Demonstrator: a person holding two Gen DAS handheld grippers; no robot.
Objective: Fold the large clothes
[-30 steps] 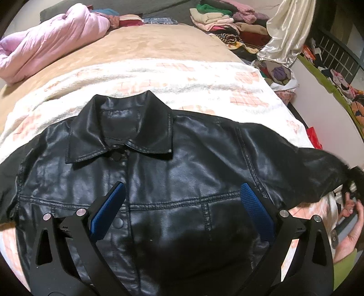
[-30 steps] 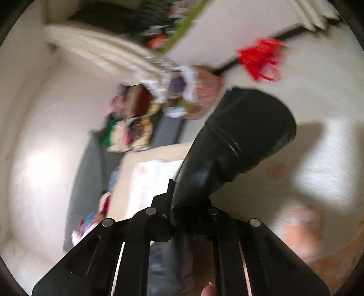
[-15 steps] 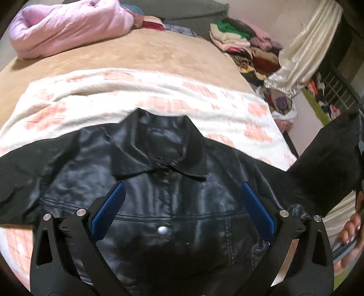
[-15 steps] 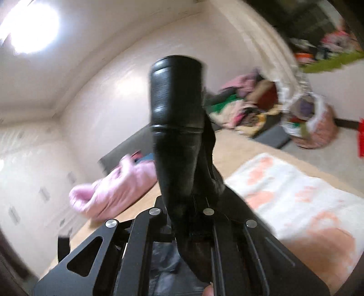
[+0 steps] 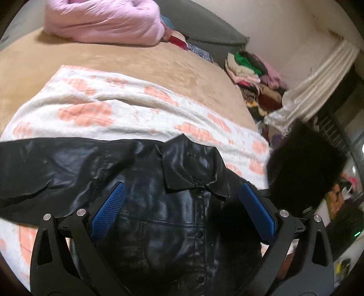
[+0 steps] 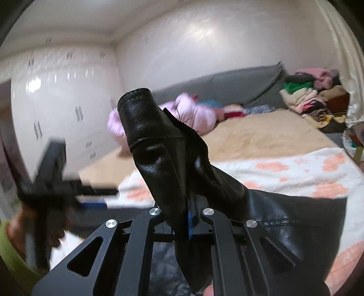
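A black leather jacket (image 5: 173, 205) lies front up on a white blanket with pink patches (image 5: 95, 109) on the bed, collar toward the far side. My left gripper (image 5: 182, 209) hovers open over its chest, blue pads apart with nothing between them. One sleeve stretches out to the left. The other sleeve (image 6: 157, 145) is lifted, and my right gripper (image 6: 190, 218) is shut on it, the cuff sticking up past the fingers. In the left wrist view this raised sleeve (image 5: 304, 168) is a dark blur at the right. The left gripper (image 6: 68, 193) shows blurred at the left of the right wrist view.
A pink padded coat (image 5: 102, 20) lies at the far end of the tan bedcover (image 5: 159, 68). A stack of folded clothes (image 5: 252, 70) stands beyond the bed's right side, by a pale curtain (image 5: 318, 79). A grey headboard (image 6: 227, 86) and white wardrobe (image 6: 56, 102) stand behind.
My right gripper has swung the sleeve up from beside the bed and in over the jacket. The left gripper has shifted left over the jacket, which now sits turned in its view.
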